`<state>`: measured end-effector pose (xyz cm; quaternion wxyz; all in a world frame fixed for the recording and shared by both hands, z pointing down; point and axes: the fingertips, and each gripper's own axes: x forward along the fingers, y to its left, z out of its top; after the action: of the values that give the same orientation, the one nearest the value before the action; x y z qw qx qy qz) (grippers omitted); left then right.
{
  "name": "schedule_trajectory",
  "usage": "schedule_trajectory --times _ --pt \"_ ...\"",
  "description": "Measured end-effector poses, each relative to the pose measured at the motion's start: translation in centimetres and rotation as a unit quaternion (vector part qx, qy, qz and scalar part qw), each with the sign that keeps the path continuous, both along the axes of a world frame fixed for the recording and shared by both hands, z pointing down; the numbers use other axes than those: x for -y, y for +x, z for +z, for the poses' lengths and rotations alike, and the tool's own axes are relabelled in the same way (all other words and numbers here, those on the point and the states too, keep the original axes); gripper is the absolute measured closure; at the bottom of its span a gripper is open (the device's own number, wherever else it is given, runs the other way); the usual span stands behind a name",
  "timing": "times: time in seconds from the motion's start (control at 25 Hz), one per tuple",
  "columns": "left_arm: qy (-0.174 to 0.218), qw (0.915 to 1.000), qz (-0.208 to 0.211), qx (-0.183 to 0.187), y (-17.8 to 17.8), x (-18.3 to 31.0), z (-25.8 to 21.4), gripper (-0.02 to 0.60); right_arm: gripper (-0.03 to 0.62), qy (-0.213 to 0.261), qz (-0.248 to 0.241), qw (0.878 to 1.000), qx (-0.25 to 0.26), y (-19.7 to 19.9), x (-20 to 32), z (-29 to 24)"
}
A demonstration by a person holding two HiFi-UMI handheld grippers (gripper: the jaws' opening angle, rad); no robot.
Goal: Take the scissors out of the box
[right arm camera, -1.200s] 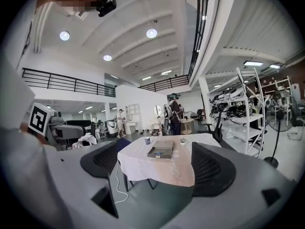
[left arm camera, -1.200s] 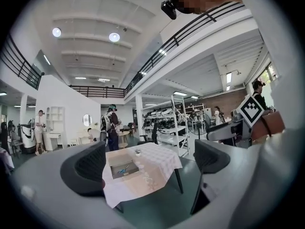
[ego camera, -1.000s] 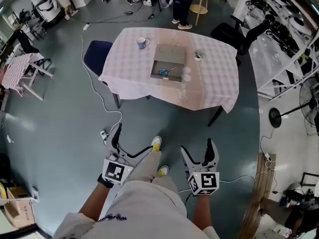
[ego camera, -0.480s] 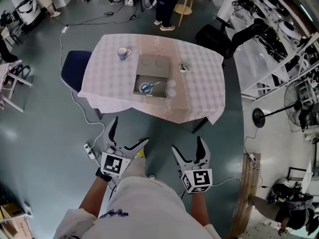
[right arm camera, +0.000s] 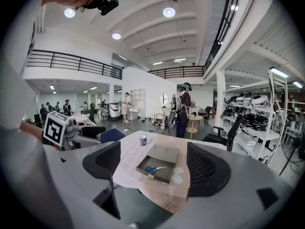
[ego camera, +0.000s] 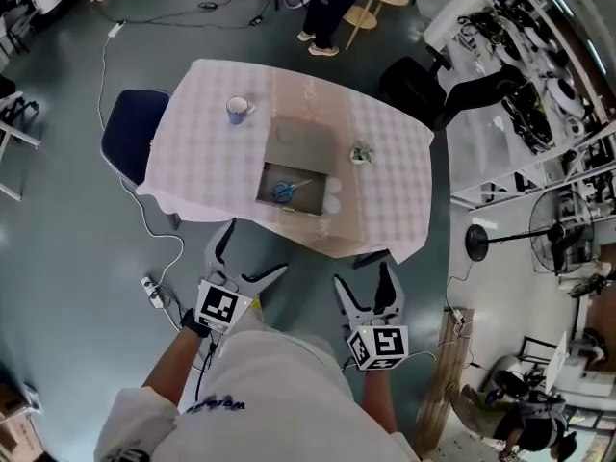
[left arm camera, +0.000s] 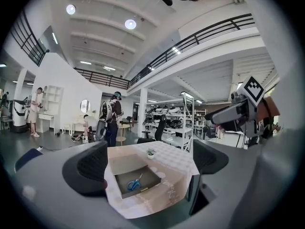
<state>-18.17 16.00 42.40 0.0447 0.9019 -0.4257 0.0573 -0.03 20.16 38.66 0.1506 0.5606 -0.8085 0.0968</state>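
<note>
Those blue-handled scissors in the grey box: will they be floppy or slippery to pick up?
The blue-handled metal scissors look thin and stiff, probably light. They lie flat in the shallow grey box, so they shouldn't roll, though getting under them may be fiddly. Lifted by one handle, the blades might swing open.

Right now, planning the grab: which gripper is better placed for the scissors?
Left, marginally. Both grippers are open, empty, short of the table; the left gripper sits nearer the box and scissors. The right gripper lies farther off, its jaws just closing slightly.
</note>
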Motion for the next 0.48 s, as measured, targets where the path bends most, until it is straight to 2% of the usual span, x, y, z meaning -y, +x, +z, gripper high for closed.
schedule_trajectory --times 0.12,0.24,0.36,0.48 --pt "-0.036 0.9989 0.031 0.004 0.5 1.7 2.2 0.034 0.163 -0.004 0.004 1.0 0.004 -1.0 1.7 0.3" --pt "-0.045 0.996 0.063 0.044 1.5 3.5 4.4 0.04 0.172 -0.013 0.004 1.0 0.002 -1.6 3.1 1.1" --pt "-0.053 0.9887 0.108 0.09 3.1 4.6 5.6 0.044 0.206 -0.018 0.008 1.0 0.0 -1.6 4.7 1.8" --pt "-0.059 0.9855 0.123 0.101 4.2 5.5 5.8 0.06 0.229 -0.027 0.004 1.0 0.004 -1.7 6.6 2.7"
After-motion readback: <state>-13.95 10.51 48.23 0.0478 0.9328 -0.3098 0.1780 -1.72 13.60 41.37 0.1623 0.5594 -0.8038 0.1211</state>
